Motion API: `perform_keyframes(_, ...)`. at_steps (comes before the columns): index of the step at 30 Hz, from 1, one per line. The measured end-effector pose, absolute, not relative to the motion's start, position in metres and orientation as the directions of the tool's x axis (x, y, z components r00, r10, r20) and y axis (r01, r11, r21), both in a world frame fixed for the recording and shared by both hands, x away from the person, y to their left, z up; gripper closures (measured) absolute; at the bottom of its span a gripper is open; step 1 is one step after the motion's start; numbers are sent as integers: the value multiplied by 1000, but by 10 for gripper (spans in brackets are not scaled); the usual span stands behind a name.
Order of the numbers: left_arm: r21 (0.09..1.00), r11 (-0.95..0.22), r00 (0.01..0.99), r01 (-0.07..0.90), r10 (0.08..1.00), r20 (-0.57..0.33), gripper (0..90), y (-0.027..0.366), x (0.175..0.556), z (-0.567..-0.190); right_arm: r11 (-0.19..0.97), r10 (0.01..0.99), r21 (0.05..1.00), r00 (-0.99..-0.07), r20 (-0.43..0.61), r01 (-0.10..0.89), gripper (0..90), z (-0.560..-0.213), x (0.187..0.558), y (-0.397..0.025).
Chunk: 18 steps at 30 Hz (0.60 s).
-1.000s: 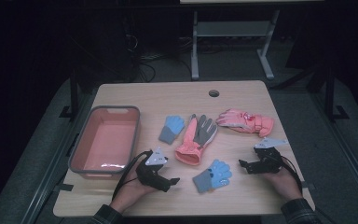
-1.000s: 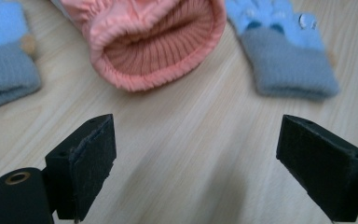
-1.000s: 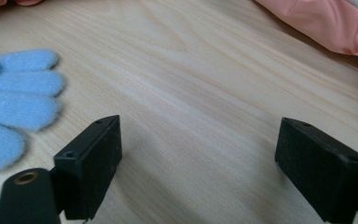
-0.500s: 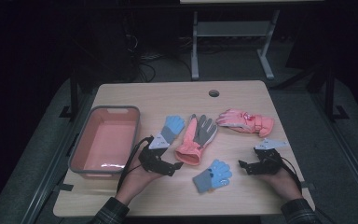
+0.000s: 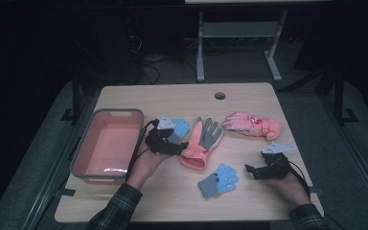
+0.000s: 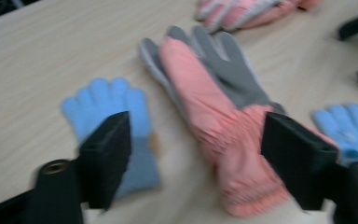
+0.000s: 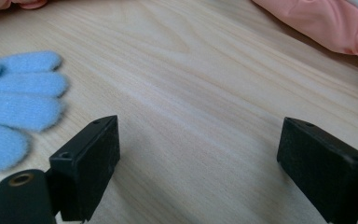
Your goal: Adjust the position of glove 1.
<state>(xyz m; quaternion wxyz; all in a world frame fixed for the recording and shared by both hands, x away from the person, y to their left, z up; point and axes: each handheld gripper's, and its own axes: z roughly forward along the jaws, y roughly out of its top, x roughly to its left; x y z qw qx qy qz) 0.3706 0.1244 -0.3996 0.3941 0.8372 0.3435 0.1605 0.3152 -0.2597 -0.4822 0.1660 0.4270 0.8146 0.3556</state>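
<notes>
The left gripper (image 5: 181,146) hangs over the table (image 5: 182,98) with its jaws spread wide, one fingertip (image 6: 109,154) over the cuff of the far blue glove (image 6: 114,126) and the other above the cuff of the pink-and-grey glove (image 6: 223,116), which lies between them, palm up, fingers pointing to the far side. In the high view that pink-and-grey glove (image 5: 202,141) sits at the table's middle, with the far blue glove (image 5: 178,128) just beside it on the left, partly under the gripper. Left of both stands the pink bin (image 5: 106,146), near the table's left edge. The second pink glove (image 5: 251,124) lies to the right and a little farther, well apart from the bin. The near blue glove (image 5: 219,179) rests towards the near edge, between the two hands. The right gripper (image 5: 250,170) lies low at the right, jaws wide apart around bare wood, pointing left at the near blue glove (image 7: 16,105) without touching it. A round hole (image 5: 219,96) marks the far side.
</notes>
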Motion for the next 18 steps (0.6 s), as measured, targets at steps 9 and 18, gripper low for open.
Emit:
perform_keyframes(9, 736, -418, 658, 532, 751, -50, 731, 120, 404, -418, 383, 814, 721, -580, 33, 578, 123, -482, 315, -260)
perform_keyframes(18, 666, -447, 589, 597, 808, 14, 658, 115, 438, -440, 383, 813, 721, -581, 33, 577, 124, -482, 315, -260)
